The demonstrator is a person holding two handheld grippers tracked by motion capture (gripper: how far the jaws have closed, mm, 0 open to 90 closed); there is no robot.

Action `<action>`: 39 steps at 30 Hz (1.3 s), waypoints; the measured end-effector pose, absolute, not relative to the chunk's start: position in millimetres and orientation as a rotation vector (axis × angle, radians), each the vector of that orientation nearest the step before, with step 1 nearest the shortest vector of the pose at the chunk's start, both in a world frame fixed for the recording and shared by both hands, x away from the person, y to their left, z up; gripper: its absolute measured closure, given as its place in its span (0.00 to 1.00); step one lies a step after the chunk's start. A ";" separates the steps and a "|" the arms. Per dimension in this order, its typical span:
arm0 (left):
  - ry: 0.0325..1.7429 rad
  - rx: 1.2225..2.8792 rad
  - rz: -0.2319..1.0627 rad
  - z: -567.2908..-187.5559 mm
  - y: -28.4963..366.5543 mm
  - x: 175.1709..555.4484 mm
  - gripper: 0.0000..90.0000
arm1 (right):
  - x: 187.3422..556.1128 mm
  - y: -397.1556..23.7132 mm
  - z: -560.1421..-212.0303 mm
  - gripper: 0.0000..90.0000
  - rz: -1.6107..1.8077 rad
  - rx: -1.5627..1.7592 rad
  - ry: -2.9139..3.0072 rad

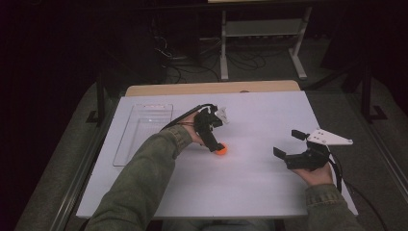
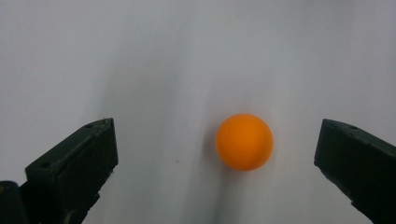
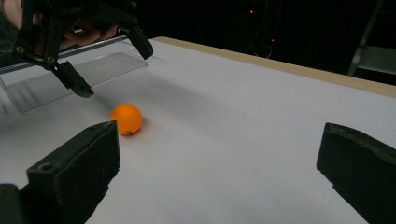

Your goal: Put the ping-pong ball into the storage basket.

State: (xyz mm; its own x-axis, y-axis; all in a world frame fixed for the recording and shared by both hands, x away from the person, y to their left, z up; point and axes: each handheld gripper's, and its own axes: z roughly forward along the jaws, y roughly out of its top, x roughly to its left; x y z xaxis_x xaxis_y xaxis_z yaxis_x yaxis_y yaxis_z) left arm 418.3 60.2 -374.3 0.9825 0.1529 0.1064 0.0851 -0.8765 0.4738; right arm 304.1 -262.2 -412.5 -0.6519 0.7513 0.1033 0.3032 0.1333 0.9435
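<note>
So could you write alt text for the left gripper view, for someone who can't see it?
An orange ball rests on a white table surface, seen from directly above between the two black jaws of the open left claw. The ball lies nearer the jaw at the picture's right and touches neither one.

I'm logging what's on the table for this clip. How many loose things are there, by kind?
Orange ball: 1
Clear plastic tray: 1
Total: 2
Both lie on the white table. The left gripper hangs open over the ball.
</note>
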 end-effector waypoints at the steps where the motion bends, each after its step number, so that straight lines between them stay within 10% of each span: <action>1: 0.160 2.650 0.194 -375.1 59.5 418.4 0.00 | 304.1 -262.1 -412.5 0.00 1.531 1.015 2.021; 39: 0.123 2.770 0.108 -403.7 45.9 418.8 0.02 | 304.5 -261.8 -412.8 0.00 1.539 1.011 2.028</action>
State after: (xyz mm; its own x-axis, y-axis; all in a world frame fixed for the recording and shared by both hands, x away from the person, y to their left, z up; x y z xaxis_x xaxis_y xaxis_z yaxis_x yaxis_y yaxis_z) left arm 418.8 45.9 -403.7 0.9933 0.0995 0.0595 0.0715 -0.9297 0.3614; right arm 304.5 -261.8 -412.8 -0.6587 0.7445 0.1087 0.3051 0.1323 0.9431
